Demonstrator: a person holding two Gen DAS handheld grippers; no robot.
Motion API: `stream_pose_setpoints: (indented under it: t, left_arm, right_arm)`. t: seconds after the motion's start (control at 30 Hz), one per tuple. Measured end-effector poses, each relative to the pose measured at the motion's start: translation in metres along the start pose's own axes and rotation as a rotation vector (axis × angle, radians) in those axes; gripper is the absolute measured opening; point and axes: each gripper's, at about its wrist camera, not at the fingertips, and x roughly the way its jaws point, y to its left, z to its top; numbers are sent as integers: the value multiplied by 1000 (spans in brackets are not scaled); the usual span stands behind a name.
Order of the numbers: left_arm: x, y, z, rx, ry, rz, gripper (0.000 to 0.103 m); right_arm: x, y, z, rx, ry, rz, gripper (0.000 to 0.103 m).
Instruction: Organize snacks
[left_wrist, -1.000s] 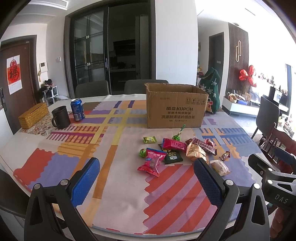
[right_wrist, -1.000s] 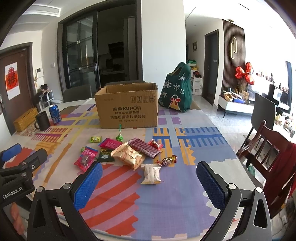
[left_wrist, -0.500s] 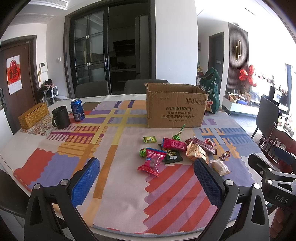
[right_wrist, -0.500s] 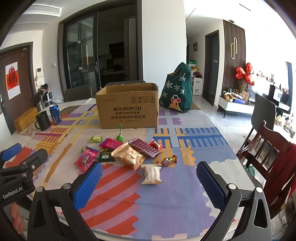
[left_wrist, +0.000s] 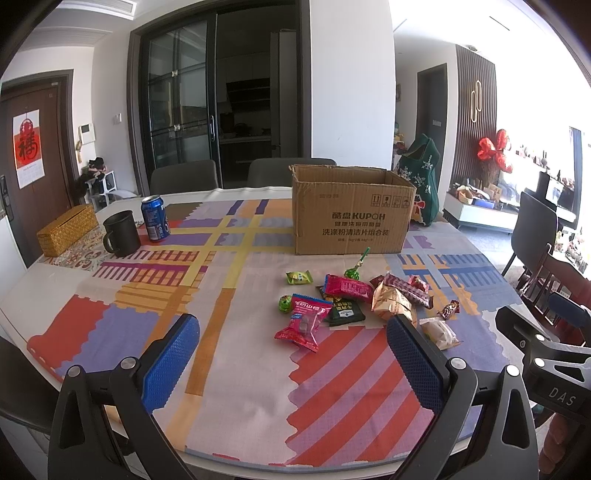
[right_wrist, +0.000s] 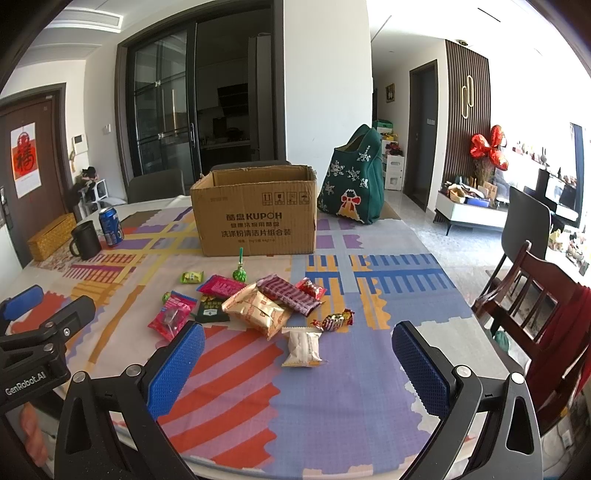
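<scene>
Several wrapped snacks lie in a loose pile on the patterned tablecloth: a red pouch, a gold bag, a white packet, a striped bar, a green lollipop. An open cardboard box stands behind them. My left gripper is open and empty, near the table's front edge, short of the pile. My right gripper is open and empty, just short of the white packet.
A black mug, a blue can and a woven box stand at the far left. A green bag sits behind the box. A wooden chair stands at the right. Grey chairs stand behind the table.
</scene>
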Motion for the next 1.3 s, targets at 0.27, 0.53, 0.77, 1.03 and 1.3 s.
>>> stream_pose_setpoints:
  t: [0.27, 0.53, 0.77, 1.03, 1.3]
  left_arm:
    - [0, 0, 0, 0, 0, 0, 103]
    - [-2, 1, 0, 0, 3, 0, 103]
    - [5, 2, -3, -1, 25, -1, 103]
    - [20, 2, -3, 4, 64, -5, 103]
    - [43, 1, -3, 11, 116, -4, 103]
  right_arm:
    - [1, 0, -1, 0, -1, 0, 102]
    - [0, 1, 1, -2, 4, 1, 102]
    - [4, 0, -1, -3, 21, 5, 102]
    - [21, 0, -4, -5, 60, 7, 102]
    - [40, 0, -5, -6, 119, 8, 102]
